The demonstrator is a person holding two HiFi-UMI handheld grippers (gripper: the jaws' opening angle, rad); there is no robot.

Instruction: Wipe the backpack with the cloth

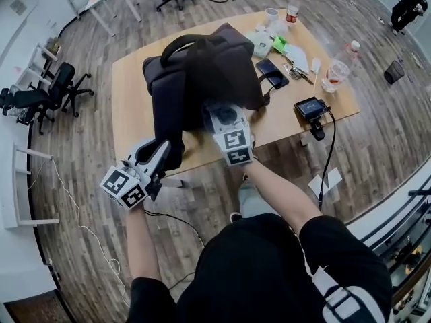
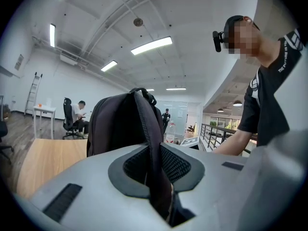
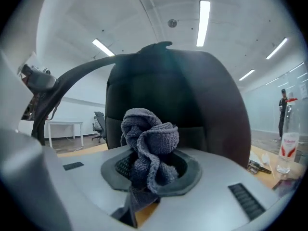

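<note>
Left gripper (image 2: 155, 177) jaws nearly together, pinching a dark strap (image 2: 153, 143) of the black backpack (image 2: 113, 124), which runs up between them. Right gripper (image 3: 150, 174) jaws partly closed on a bunched grey cloth (image 3: 149, 138), with the backpack standing on the counter (image 1: 131, 99) just ahead. Both forearms reach forward, grippers roughly level.

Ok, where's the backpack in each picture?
Head view: the backpack is in the middle, on the wooden table.
Left gripper view: centre, upright; its strap is pinched in the left tool.
Right gripper view: it fills the middle, behind the grey cloth held by the right tool.
Shared landmark: the wooden table shows in all three.
</note>
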